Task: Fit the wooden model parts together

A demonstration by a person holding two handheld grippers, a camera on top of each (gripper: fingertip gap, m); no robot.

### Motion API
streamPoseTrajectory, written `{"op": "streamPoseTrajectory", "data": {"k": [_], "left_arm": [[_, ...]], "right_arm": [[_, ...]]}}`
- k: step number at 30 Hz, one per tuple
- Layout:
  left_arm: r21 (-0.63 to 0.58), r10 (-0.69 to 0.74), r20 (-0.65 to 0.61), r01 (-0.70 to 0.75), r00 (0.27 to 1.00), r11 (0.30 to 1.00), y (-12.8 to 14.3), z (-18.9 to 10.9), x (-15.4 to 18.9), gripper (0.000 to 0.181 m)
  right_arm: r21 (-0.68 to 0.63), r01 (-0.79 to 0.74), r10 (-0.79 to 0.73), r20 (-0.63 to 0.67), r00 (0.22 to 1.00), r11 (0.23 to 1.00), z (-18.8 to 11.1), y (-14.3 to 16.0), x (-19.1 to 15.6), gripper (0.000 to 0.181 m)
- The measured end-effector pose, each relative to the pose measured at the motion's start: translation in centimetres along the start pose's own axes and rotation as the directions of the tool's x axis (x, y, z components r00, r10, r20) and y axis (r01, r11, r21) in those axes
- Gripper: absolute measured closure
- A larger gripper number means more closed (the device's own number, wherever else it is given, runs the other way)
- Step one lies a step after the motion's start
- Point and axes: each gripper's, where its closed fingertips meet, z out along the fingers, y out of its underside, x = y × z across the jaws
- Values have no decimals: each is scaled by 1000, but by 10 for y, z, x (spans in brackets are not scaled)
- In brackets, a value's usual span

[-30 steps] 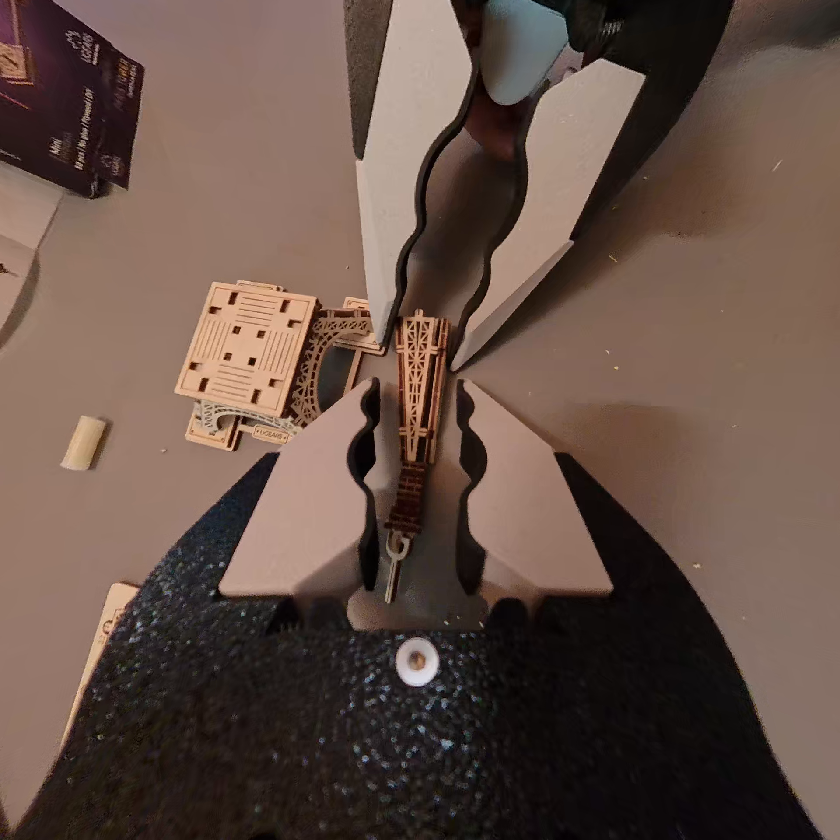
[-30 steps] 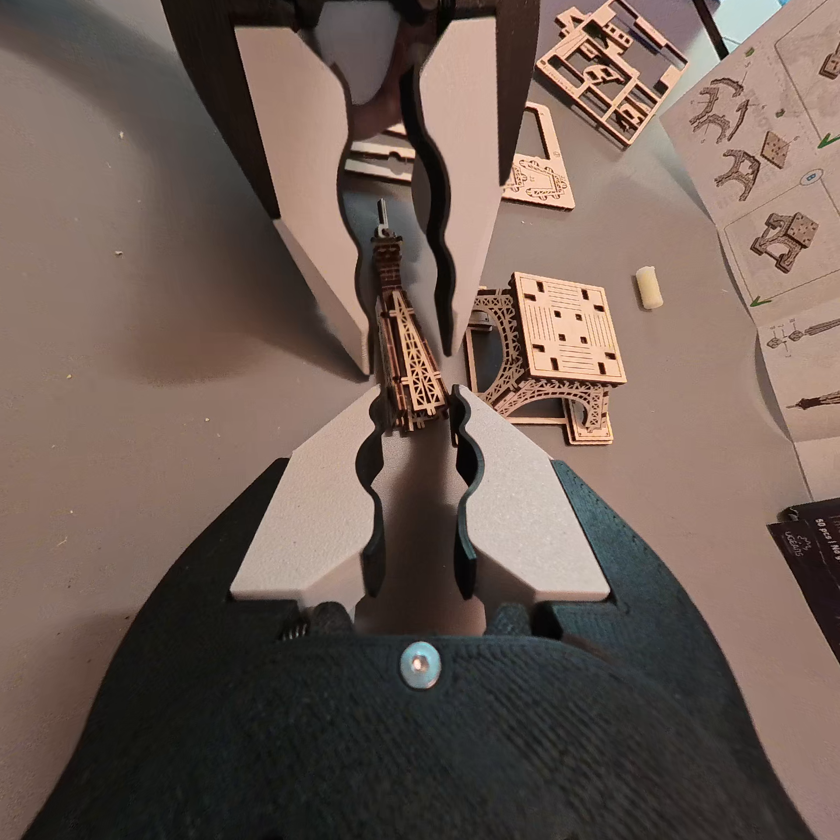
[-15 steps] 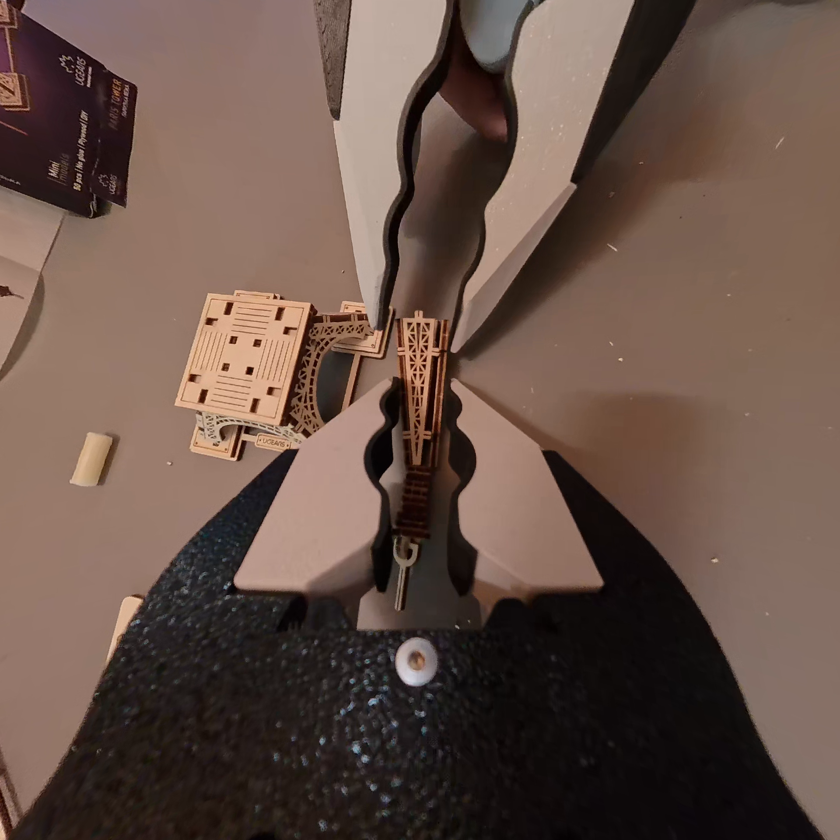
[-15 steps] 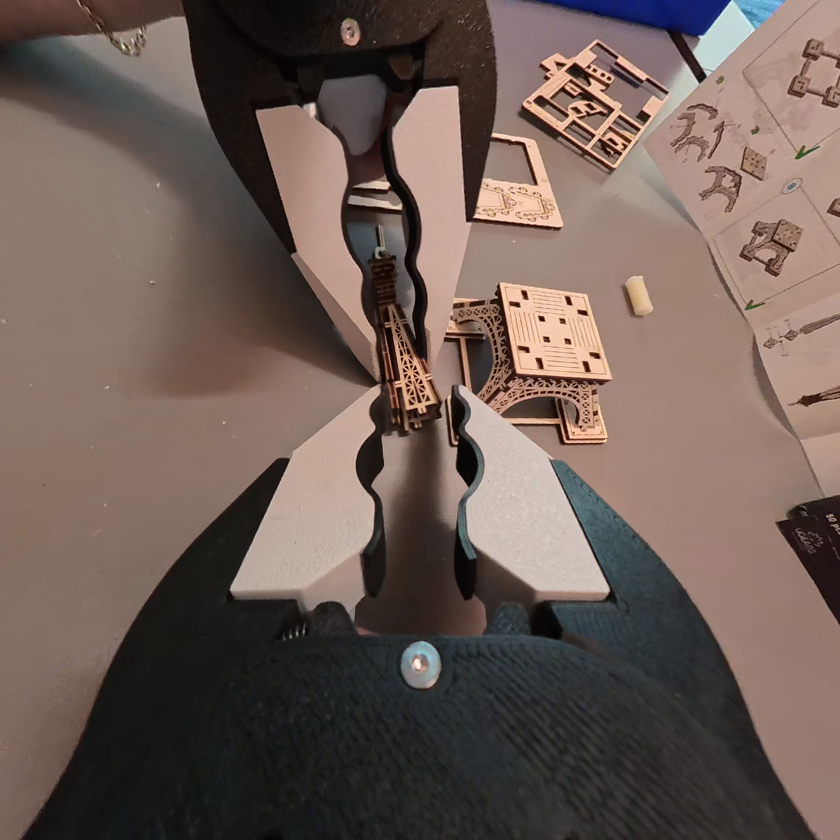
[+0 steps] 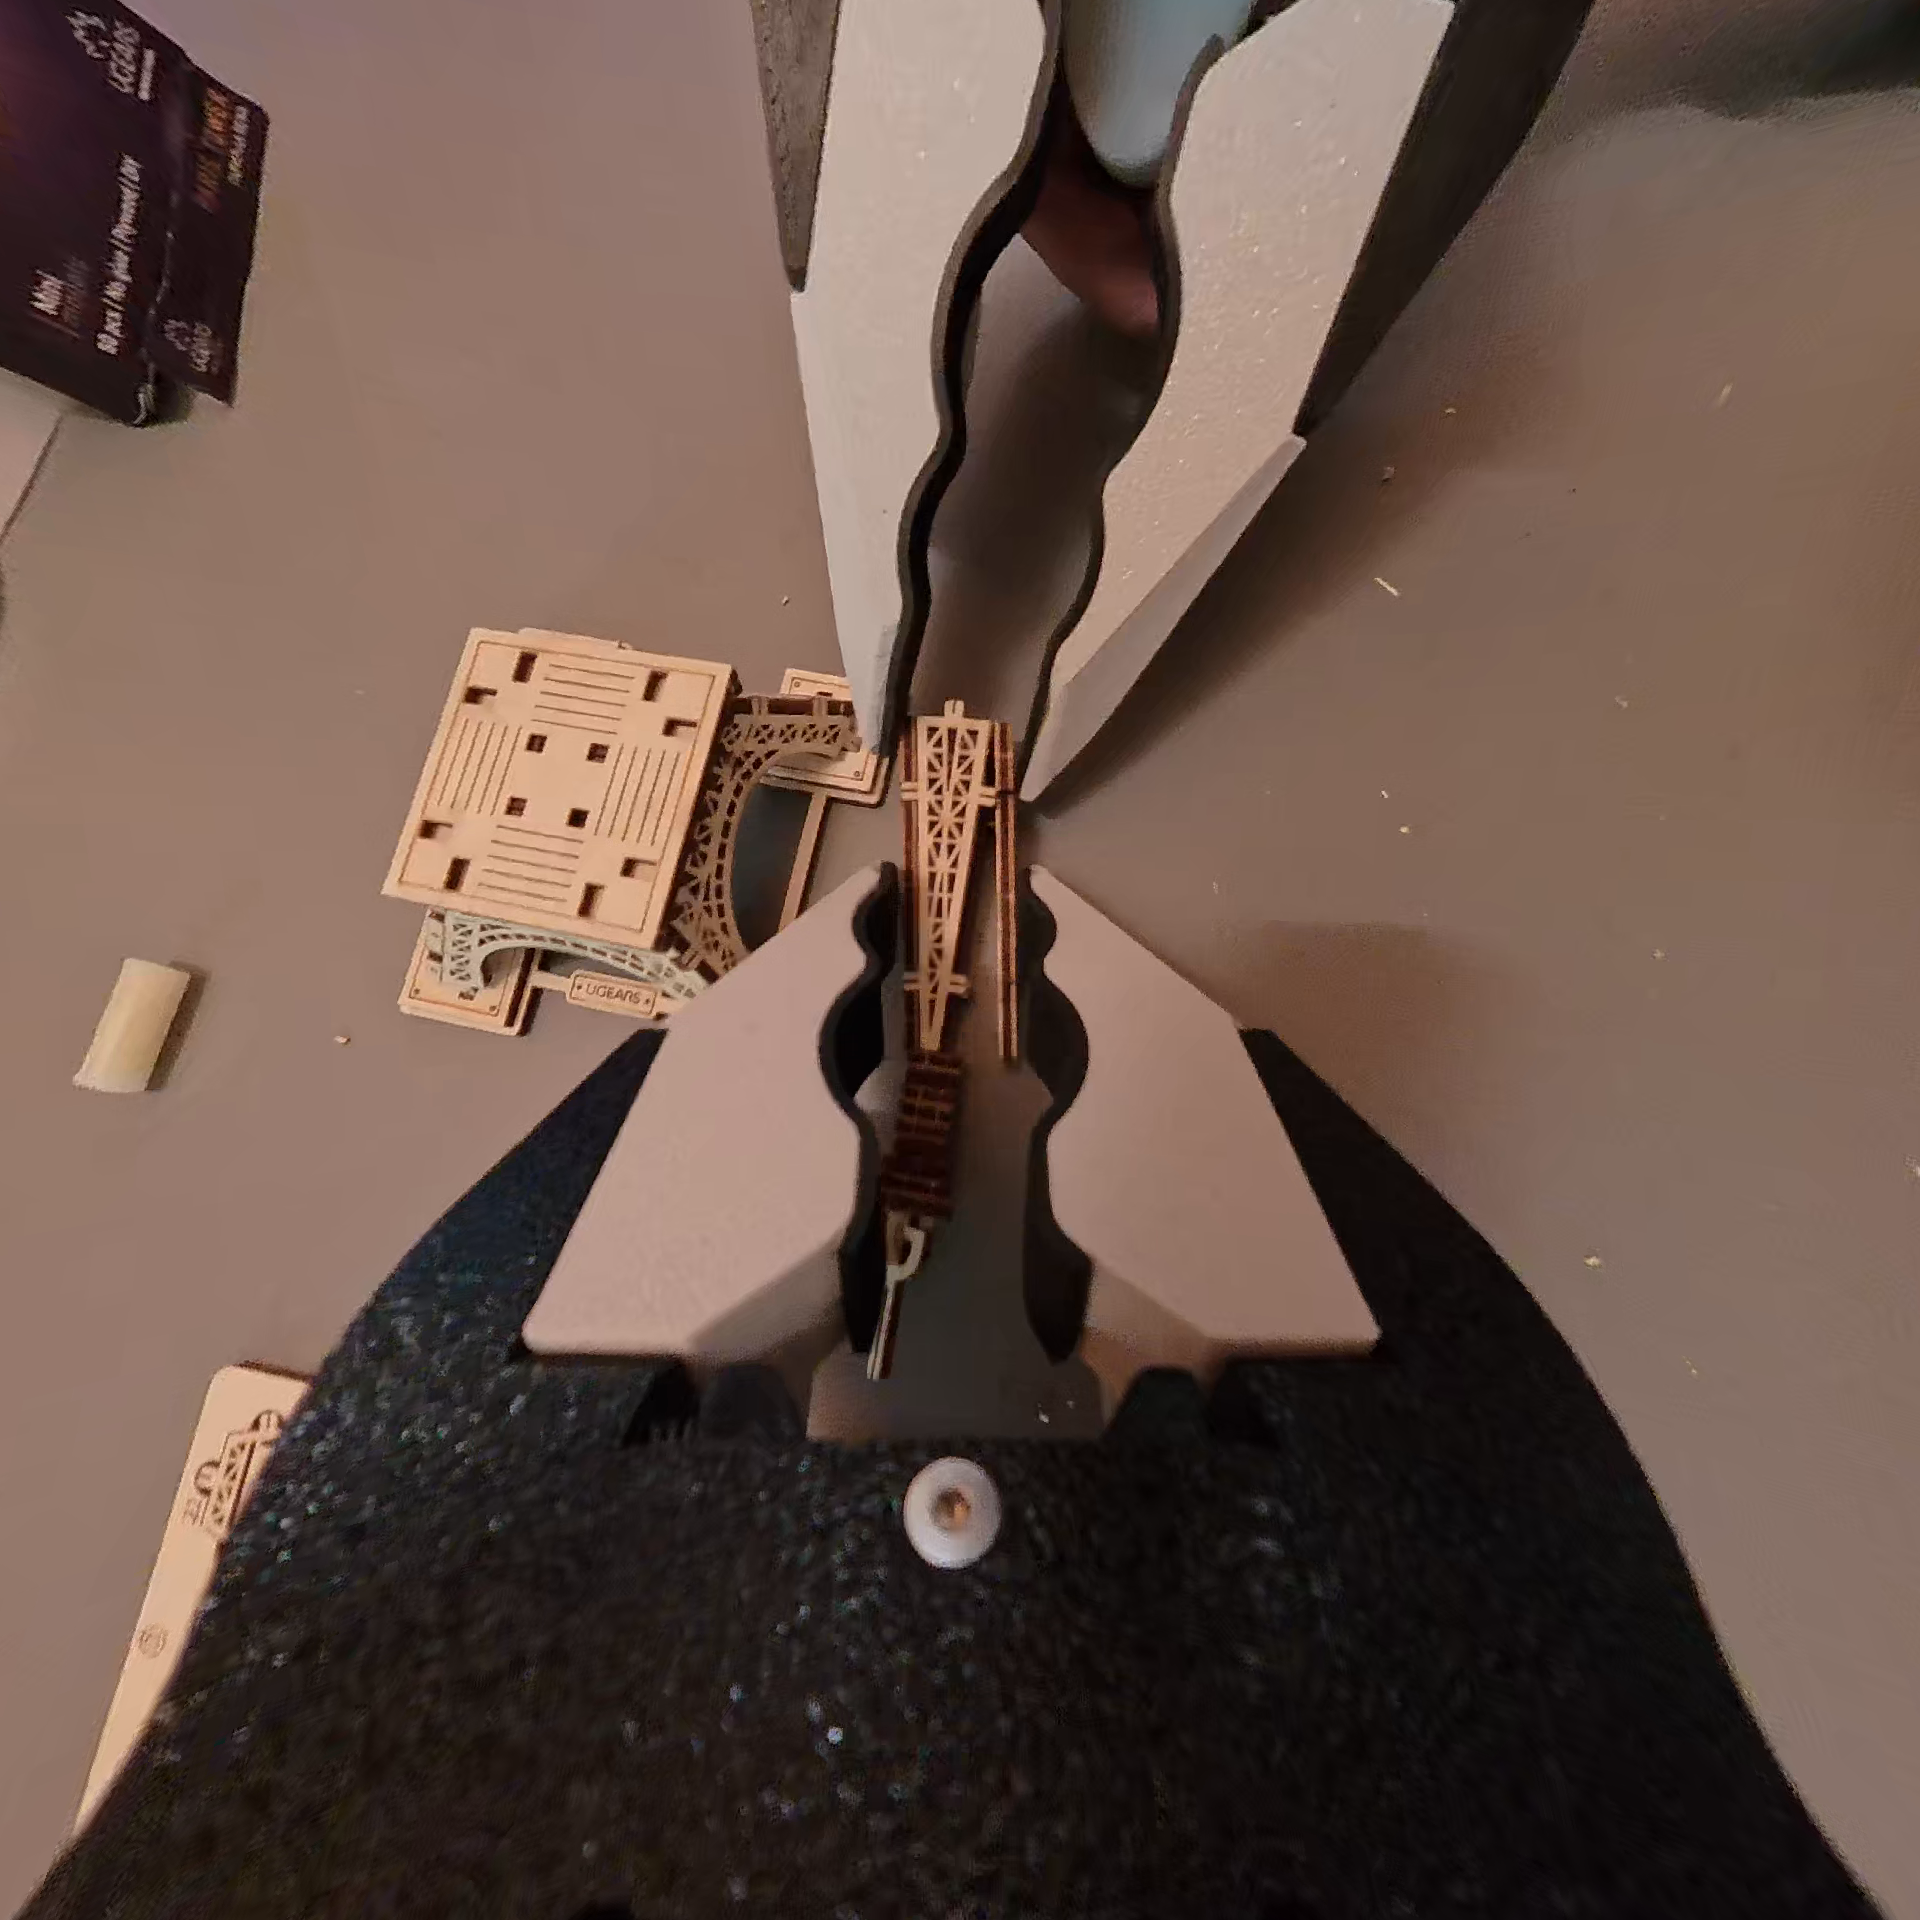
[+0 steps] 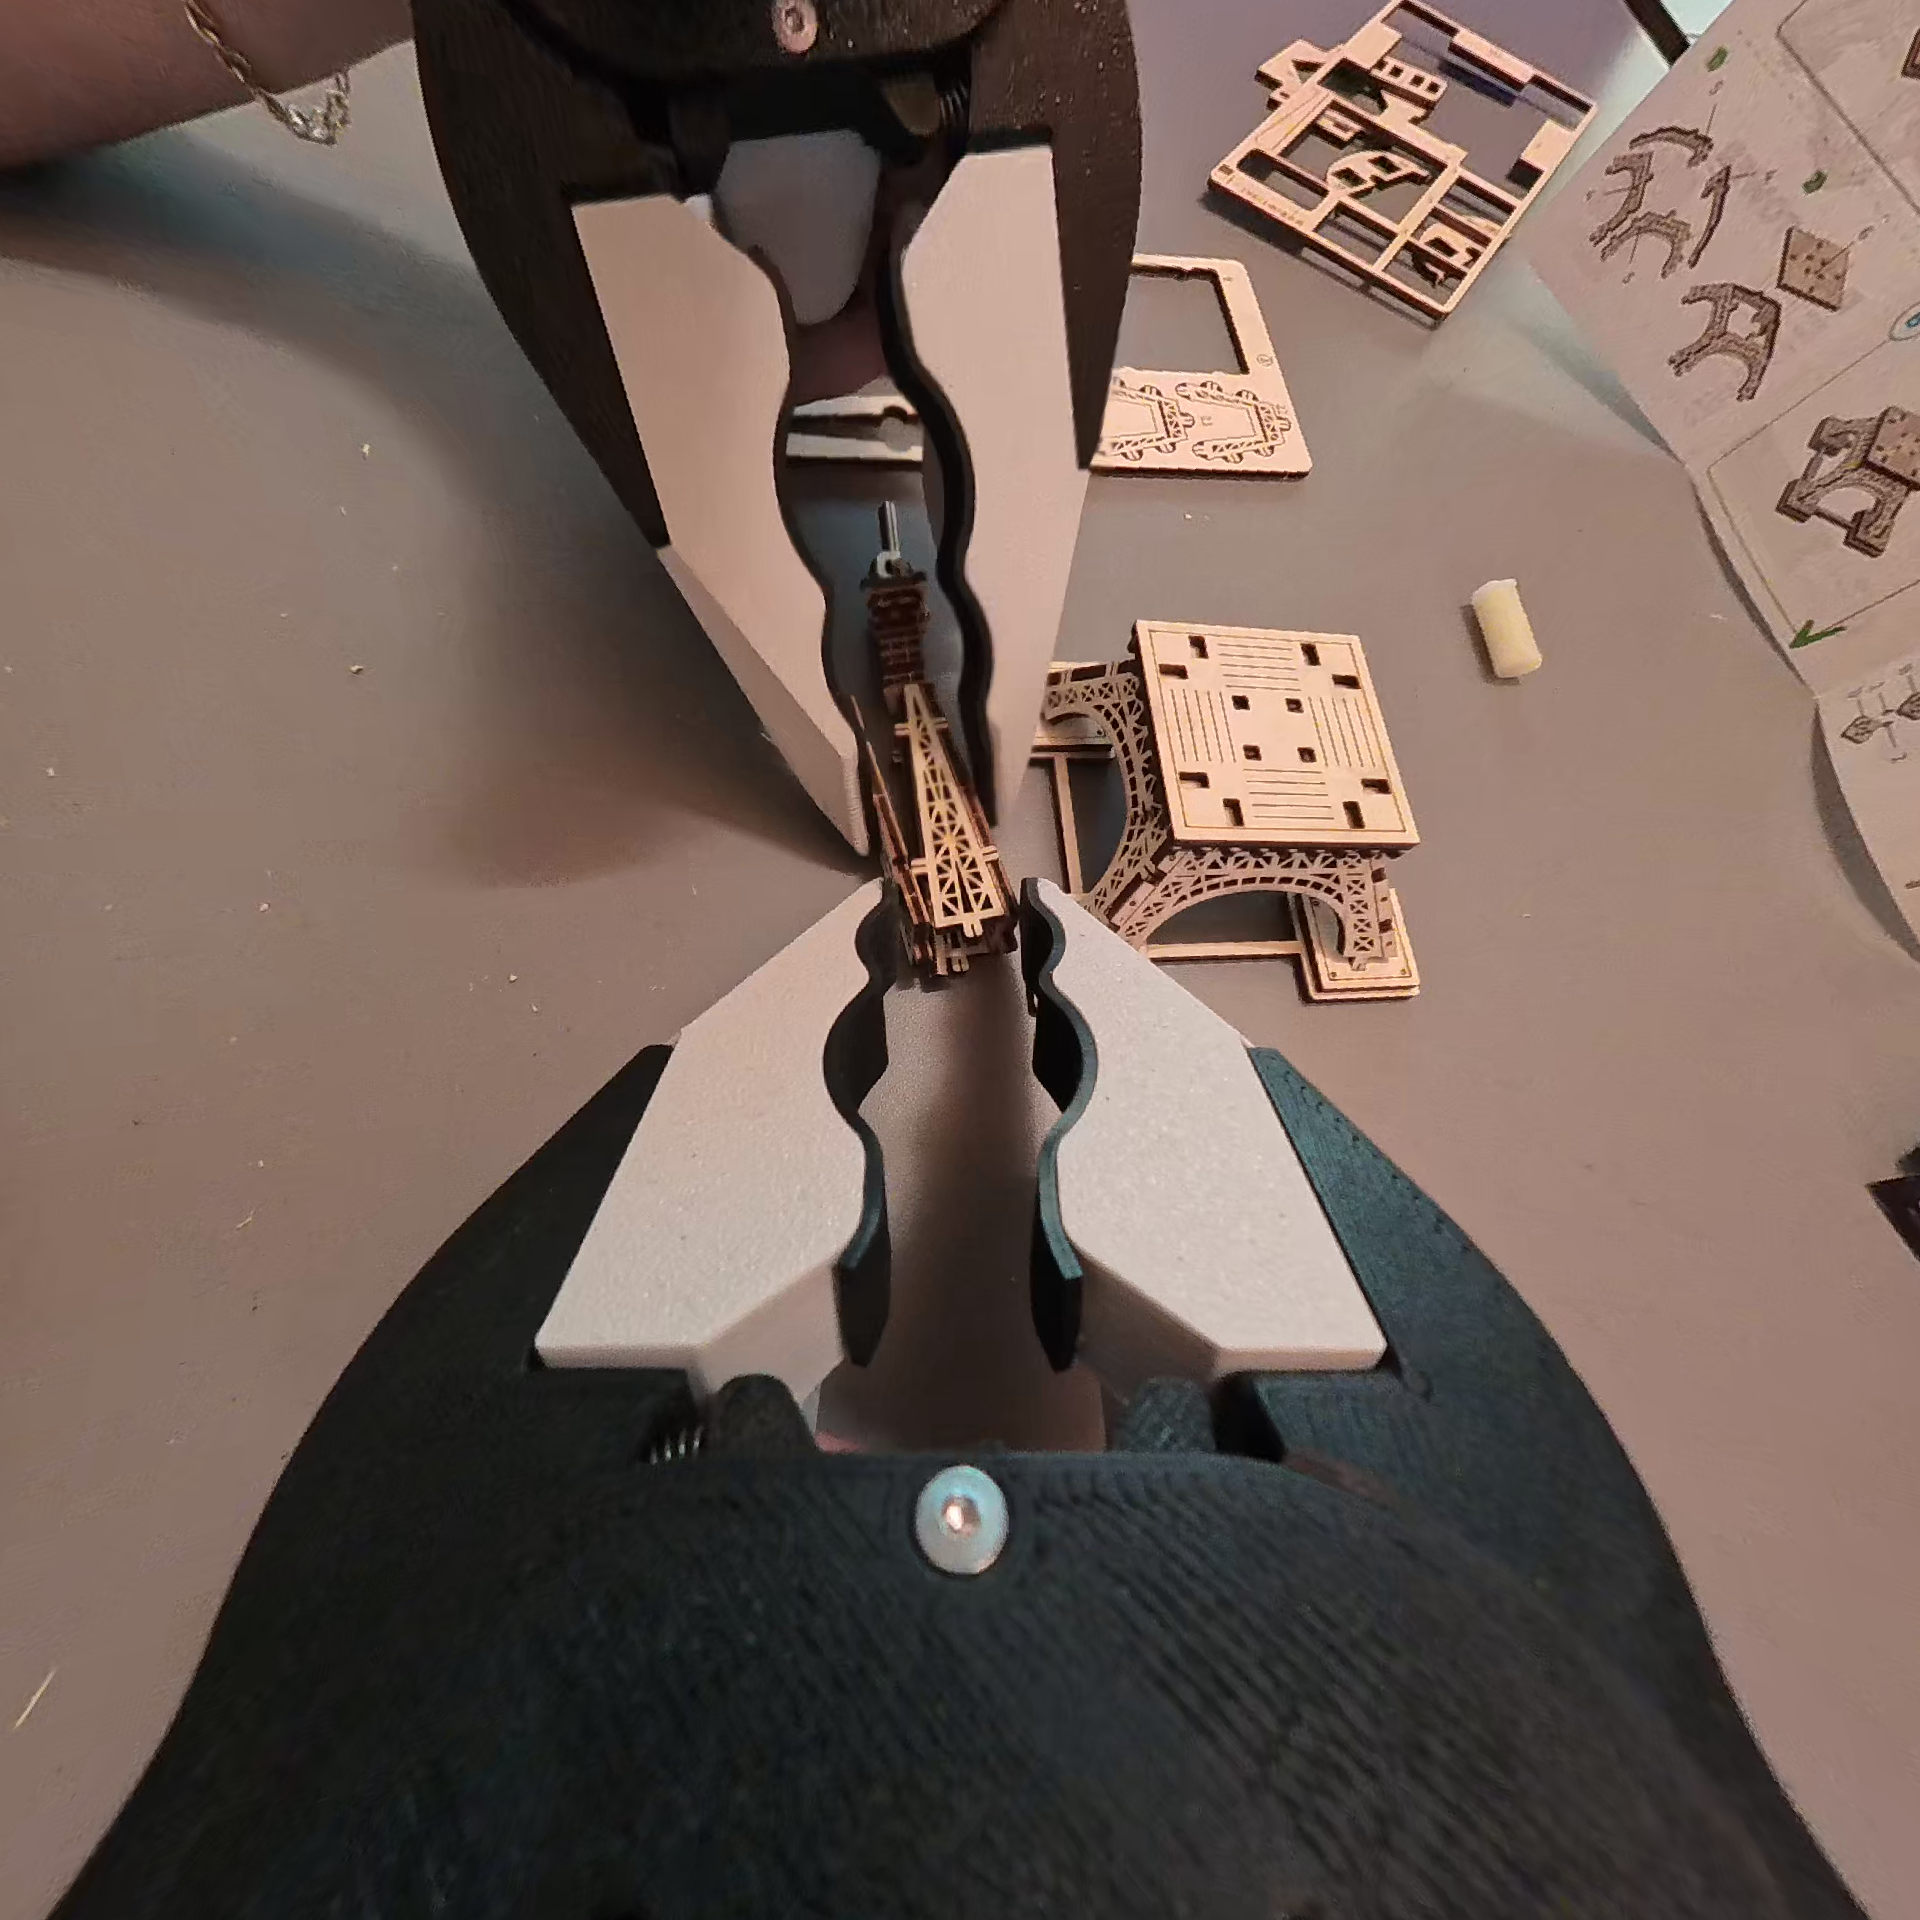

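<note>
A slim wooden tower spire (image 5: 951, 883) lies lengthways between both grippers, wide end toward the right one. My left gripper (image 5: 961, 878) is shut on its lattice section, with the dark narrow top and tip back between the fingers. In the right wrist view the left gripper (image 6: 923, 831) faces me, holding the spire (image 6: 940, 831). My right gripper (image 6: 954, 888) is open, its tips on either side of the spire's wide end; it also shows in the left wrist view (image 5: 958, 764). The arched tower base (image 5: 561, 769) with a slotted square deck stands on the grey table, beside the grippers (image 6: 1273, 738).
A small cream cylinder (image 6: 1503, 629) lies past the base. Punched-out wooden sheets (image 6: 1392, 135) (image 6: 1195, 416) and an instruction sheet (image 6: 1766, 260) lie at the far right. A dark box (image 5: 114, 208) and another wooden sheet (image 5: 208, 1507) are on the left. A person's wrist (image 6: 156, 94) shows behind. Left and right tips are no more than a few centimetres apart. The small cream cylinder (image 6: 1503, 629) is about equally far from each gripper, around 15 cm. It is also in sight in the left wrist view (image 5: 145, 1013).
The left gripper's fingers have narrowed onto the spire. In the right wrist view the left gripper has drawn back and shows more of its body. The right gripper's gap is unchanged.
</note>
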Motion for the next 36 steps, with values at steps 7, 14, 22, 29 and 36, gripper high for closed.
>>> {"op": "streamPoseTrajectory", "data": {"k": [7,14,22,29,36], "left_arm": [[-10,-26,4,26,1000,1000,-2,3,-5,164],[6,-34,-9,34,999,999,-1,3,-4,164],[30,-42,-38,43,998,999,-4,1,-1,161],[37,-49,-54,51,997,998,-7,1,-1,163],[31,-57,-51,58,997,998,-7,1,-4,163]], "right_arm": [[-2,-22,22,-18,1000,1000,0,0,4,159],[-1,-38,38,1,999,999,0,0,4,160],[0,-19,19,6,1000,1000,0,0,1,162],[0,-14,14,3,1000,1000,0,0,1,162],[-1,-31,31,4,999,1000,0,0,3,160]]}}
